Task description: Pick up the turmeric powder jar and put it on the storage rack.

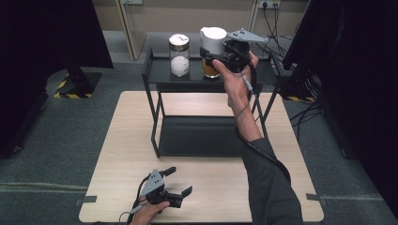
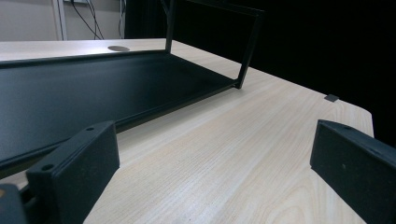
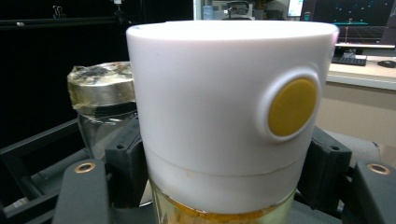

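High view has the right gripper (image 1: 217,55) clamped on the white-capped jar (image 1: 212,47) at the rack's (image 1: 155,70) top shelf; can't really tell if the jar's base touches the shelf yet. A second jar (image 1: 179,55) with a metal lid stands just beside it on the left. The left gripper (image 1: 179,180) sits low over the table (image 1: 117,154), jaws wide apart with nothing between them.
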A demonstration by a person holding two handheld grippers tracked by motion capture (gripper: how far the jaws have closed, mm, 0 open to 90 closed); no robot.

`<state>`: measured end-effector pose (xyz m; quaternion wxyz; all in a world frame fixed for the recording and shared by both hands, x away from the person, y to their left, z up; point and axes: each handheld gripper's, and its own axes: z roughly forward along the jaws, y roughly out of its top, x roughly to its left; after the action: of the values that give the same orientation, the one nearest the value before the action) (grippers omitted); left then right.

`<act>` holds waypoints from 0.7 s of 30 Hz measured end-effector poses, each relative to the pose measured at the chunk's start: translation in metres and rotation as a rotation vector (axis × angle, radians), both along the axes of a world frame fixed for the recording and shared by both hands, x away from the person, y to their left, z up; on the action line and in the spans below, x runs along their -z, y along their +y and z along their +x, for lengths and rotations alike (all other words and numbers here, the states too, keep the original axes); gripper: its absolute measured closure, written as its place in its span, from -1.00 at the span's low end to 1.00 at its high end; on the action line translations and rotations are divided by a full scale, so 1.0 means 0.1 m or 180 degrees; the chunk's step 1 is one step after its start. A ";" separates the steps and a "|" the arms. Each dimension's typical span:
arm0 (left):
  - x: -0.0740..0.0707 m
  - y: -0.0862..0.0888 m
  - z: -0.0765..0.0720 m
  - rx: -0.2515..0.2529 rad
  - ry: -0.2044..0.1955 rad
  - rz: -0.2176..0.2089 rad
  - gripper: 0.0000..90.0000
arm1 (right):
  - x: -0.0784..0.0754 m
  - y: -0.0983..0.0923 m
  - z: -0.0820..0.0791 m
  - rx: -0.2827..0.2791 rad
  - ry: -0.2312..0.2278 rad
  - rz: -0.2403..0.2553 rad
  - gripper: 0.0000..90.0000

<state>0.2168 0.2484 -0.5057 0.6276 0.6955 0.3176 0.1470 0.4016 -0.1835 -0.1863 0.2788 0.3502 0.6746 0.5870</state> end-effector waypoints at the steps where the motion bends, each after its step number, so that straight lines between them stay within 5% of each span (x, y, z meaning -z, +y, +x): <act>1: 0.00 0.00 0.00 0.0002 -0.0001 0.0002 -0.98 | 0.01 0.00 0.01 0.0004 0.0002 0.0010 -0.32; 17: 0.00 0.00 0.00 0.0005 0.0007 0.0004 -0.98 | 0.10 0.01 0.03 0.0027 -0.0072 -0.0012 -0.33; 21: 0.00 0.00 0.00 0.0011 -0.0001 0.0008 -0.98 | 0.09 0.03 0.02 0.0007 -0.0055 -0.0026 -0.65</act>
<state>0.2168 0.2480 -0.5057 0.6269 0.6968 0.3162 0.1465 0.4040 -0.1808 -0.1954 0.2867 0.3447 0.6741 0.5870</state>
